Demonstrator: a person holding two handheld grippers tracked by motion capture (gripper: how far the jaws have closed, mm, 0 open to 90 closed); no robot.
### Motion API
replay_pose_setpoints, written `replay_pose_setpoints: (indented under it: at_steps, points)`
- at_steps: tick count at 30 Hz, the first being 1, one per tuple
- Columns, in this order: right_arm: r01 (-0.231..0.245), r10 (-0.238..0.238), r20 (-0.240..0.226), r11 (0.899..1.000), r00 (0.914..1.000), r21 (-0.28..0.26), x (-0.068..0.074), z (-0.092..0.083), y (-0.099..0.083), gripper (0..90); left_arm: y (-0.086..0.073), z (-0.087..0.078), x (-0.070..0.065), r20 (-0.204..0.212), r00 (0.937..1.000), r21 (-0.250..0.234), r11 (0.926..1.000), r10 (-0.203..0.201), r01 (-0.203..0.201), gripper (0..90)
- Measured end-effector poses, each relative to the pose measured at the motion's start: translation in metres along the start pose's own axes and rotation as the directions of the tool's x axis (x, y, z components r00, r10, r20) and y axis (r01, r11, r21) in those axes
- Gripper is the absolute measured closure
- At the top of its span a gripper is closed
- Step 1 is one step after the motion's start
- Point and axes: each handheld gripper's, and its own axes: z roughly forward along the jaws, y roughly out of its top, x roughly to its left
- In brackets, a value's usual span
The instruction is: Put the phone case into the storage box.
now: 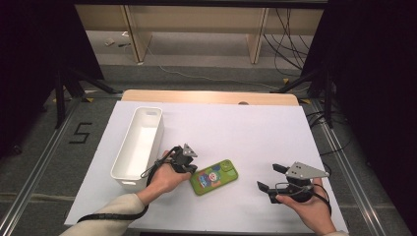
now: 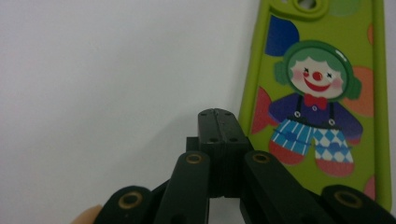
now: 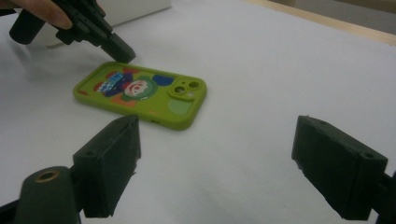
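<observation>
Covering most of the wooden table [image 1: 147, 95] is a white sheet [image 1: 246, 132]; behind it lie grey floor and trailing cables [image 1: 287, 39]. A white bin [image 1: 139, 142] stands empty at the left. The green phone case [image 1: 215, 177] lies flat — the left gripper [image 1: 186, 168], clenched on nothing, sits at its edge. The right gripper [image 1: 269, 178] gapes open, well apart.

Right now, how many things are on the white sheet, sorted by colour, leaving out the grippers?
Green: 1, the phone case with a clown picture.
White: 1, the long bin at the left.
Total: 2.
</observation>
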Motion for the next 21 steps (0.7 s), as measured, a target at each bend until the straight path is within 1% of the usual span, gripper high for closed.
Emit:
replay_pose_setpoints:
  at_steps: [3, 4, 5, 6, 8, 9, 16, 17, 21]
  points:
    - [0.000, 0.000, 0.001, 1.000, 1.0000, 0.000, 0.000, 0.000, 0.000, 16.5, -0.003, -0.005, -0.005, 0.016, 0.9998, 0.017, 0.9997, 0.015, -0.015, 90.0]
    - [-0.001, 0.001, 0.001, 1.000, 1.0000, -0.001, 0.000, 0.000, 0.000, 16.5, -0.004, -0.006, -0.006, 0.015, 0.9996, 0.019, 0.9995, 0.024, -0.024, 90.0]
    - [-0.001, 0.001, 0.001, 1.000, 1.0000, -0.001, 0.000, 0.000, 0.000, 16.5, -0.004, -0.006, -0.006, 0.015, 0.9996, 0.019, 0.9995, 0.024, -0.024, 90.0]
    - [-0.001, 0.001, 0.002, 1.000, 1.0000, -0.001, 0.000, 0.000, 0.000, 16.5, -0.004, -0.007, -0.009, 0.024, 0.9993, 0.023, 0.9993, 0.029, -0.029, 90.0]
    - [0.000, 0.000, 0.002, 1.000, 1.0000, -0.001, 0.000, 0.000, 0.000, 16.5, -0.005, -0.007, -0.010, 0.024, 0.9991, 0.026, 0.9991, 0.034, -0.035, 90.0]
    - [-0.001, 0.001, 0.002, 1.000, 1.0000, -0.001, 0.000, 0.000, 0.000, 16.5, -0.005, -0.007, -0.011, 0.033, 0.9988, 0.030, 0.9989, 0.036, -0.037, 90.0]
    - [-0.001, 0.001, 0.003, 1.000, 1.0000, -0.001, -0.001, -0.001, 0.000, 16.5, -0.006, -0.007, -0.012, 0.040, 0.9987, 0.048, 0.9982, 0.033, -0.035, 90.0]
    - [0.000, 0.000, 0.003, 1.000, 1.0000, -0.002, -0.001, -0.001, 0.000, 16.5, -0.006, -0.007, -0.012, 0.045, 0.9982, 0.053, 0.9977, 0.039, -0.041, 89.9]
    - [-0.001, 0.001, 0.004, 1.000, 1.0000, -0.001, -0.001, -0.001, -0.001, 16.5, -0.007, -0.007, -0.013, 0.045, 0.9984, 0.048, 0.9982, 0.035, -0.037, 89.9]
